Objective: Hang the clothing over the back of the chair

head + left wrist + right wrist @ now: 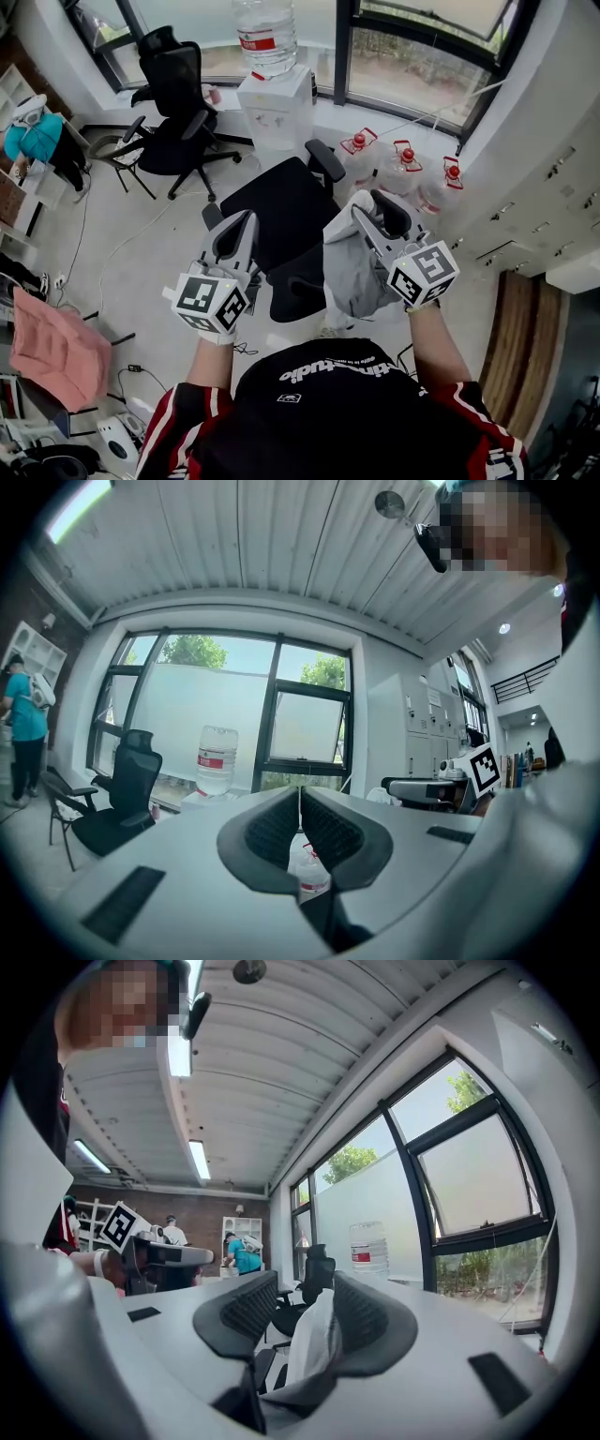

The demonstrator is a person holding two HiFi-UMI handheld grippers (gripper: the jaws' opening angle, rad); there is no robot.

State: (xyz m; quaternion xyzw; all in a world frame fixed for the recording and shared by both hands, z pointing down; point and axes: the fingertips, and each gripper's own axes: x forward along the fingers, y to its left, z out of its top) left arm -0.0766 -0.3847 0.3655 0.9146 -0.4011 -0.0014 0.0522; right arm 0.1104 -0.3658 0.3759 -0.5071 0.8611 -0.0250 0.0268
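My right claw (376,209) stands spread. The pale grey garment (352,272) runs up between its jaws and leans on one of them, but the pads do not pinch it. From there the cloth falls straight down, long axis vertical, against the right end of the black office chair's back (295,286). The back is the near edge of the chair, with the seat (281,206) beyond it. I cannot tell whether the cloth straddles the back's top edge. My left claw (236,225) is pressed together and empty, level over the back's left end and apart from the cloth. The right claw is the nearer one, so I judge that any tidying falls to it, with the cloth drawn leftward along the top edge.
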